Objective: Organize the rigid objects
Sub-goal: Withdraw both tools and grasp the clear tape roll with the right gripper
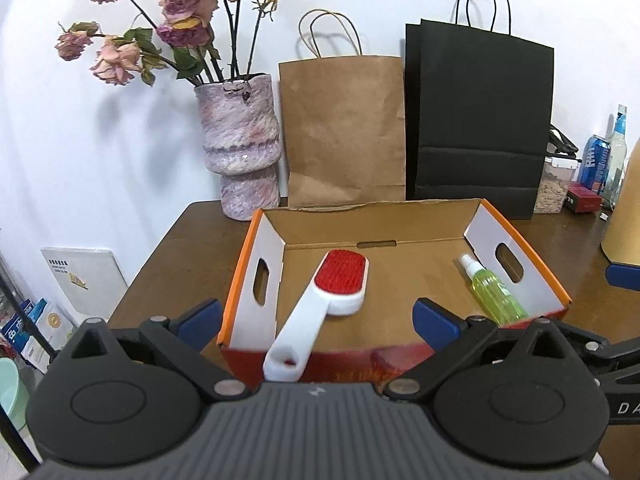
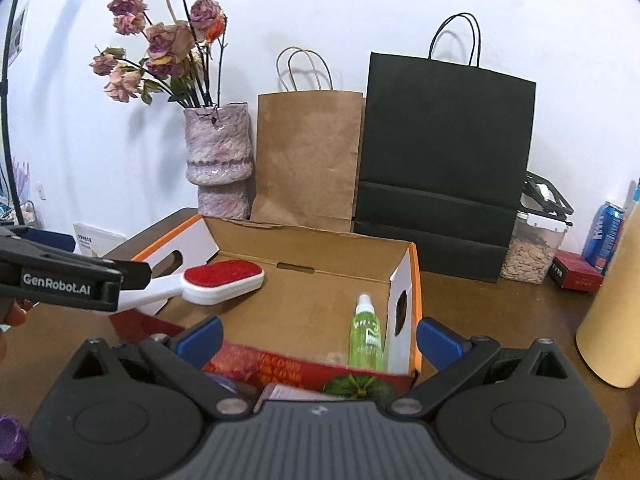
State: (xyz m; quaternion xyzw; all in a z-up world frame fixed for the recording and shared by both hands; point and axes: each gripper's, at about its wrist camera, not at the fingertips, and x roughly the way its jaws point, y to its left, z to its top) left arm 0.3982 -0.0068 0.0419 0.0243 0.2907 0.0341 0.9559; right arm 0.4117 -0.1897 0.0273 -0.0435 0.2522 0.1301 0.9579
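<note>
An open cardboard box [image 1: 376, 205] [image 2: 312, 236] with an orange rim sits on the brown table. A white lint brush [image 1: 320, 312] [image 2: 224, 280] with a red pad lies tilted, its head inside the box and its handle resting over the front wall. My left gripper [image 1: 318, 320] is open, its blue pads wide apart on either side of the handle and not touching it. A green spray bottle [image 1: 496, 292] [image 2: 366, 340] lies in the box along the right wall. My right gripper [image 2: 318, 338] is open and empty, just in front of the box's front right corner.
Behind the box stand a pink vase [image 1: 242, 148] of dried roses, a brown paper bag [image 1: 344, 128] and a black paper bag [image 1: 480, 120]. At the right are a seed jar [image 2: 532, 248], a blue can [image 2: 604, 236], a red box [image 2: 576, 274] and a tan cylinder [image 2: 616, 312].
</note>
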